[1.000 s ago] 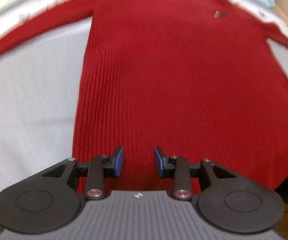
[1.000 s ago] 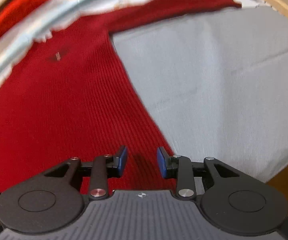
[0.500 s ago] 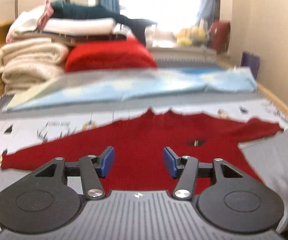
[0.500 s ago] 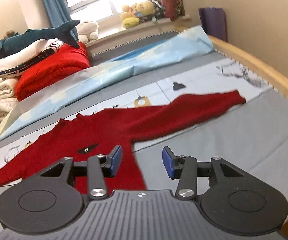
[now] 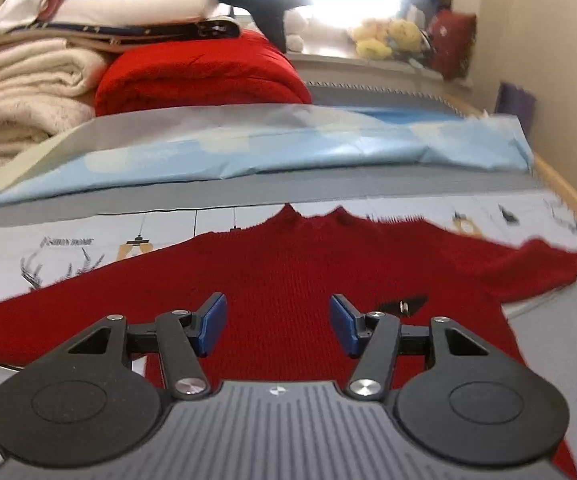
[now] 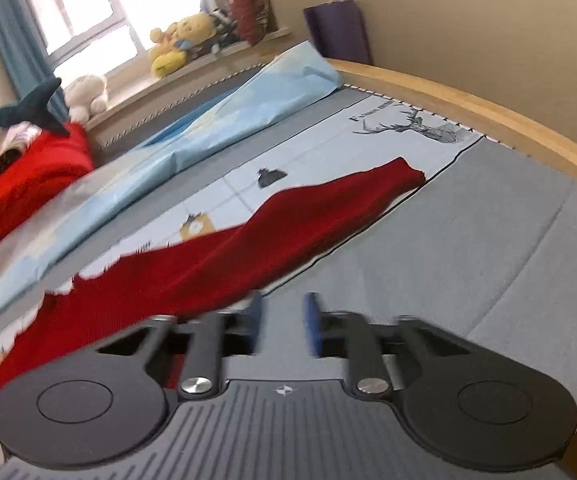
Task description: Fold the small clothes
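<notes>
Red sweater (image 5: 288, 280) flat beyond parted left fingers (image 5: 208, 326), ungripped.

Folded towels (image 5: 28, 96), red blanket (image 5: 200, 76), plush toys (image 6: 176, 46) beyond the bed sheet (image 6: 488, 248)

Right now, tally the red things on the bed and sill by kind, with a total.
Red sweater spread flat on the bed: 1
Folded red blanket in the pile: 1
Dark red cushion on the window sill: 1
Total: 3
</notes>
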`<action>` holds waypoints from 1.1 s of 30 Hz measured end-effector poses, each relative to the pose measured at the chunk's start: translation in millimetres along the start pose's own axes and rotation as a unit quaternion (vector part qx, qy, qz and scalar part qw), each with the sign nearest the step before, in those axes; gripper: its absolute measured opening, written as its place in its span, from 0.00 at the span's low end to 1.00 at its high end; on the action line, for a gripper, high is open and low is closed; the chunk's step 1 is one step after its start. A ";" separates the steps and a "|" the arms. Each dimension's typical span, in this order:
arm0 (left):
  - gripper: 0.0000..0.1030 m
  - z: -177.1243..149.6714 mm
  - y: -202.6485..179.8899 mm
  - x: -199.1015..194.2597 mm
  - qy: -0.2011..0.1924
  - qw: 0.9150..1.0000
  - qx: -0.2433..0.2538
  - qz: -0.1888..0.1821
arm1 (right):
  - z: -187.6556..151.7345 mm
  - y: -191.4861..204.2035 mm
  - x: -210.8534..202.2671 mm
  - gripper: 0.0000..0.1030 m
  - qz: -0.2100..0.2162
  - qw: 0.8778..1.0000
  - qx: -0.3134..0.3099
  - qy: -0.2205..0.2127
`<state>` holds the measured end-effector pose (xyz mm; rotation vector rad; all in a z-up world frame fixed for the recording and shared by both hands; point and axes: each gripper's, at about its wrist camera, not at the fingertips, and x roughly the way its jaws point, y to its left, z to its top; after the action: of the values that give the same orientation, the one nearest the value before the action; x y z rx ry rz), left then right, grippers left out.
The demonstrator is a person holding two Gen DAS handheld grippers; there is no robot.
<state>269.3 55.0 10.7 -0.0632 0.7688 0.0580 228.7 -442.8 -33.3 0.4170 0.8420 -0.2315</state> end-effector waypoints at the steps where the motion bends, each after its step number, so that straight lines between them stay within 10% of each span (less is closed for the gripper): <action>1: 0.60 -0.6 2.5 6.6 0.007 1.000 -0.004 0.002 | 4.3 -2.5 4.4 0.04 -0.003 1.000 0.012 -0.002; 21: 0.60 -1.8 12.8 49.4 0.049 0.998 -0.025 0.011 | 33.1 -75.5 207.0 0.34 -0.015 0.955 0.296 0.022; 33: 0.60 0.6 25.7 57.7 0.059 0.997 -0.053 0.020 | 47.6 -58.0 216.0 0.11 -0.081 0.956 0.278 -0.046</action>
<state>309.2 82.3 -30.0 -0.1526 0.8847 0.1336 379.7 -523.4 -184.9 0.8574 0.7116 -0.6432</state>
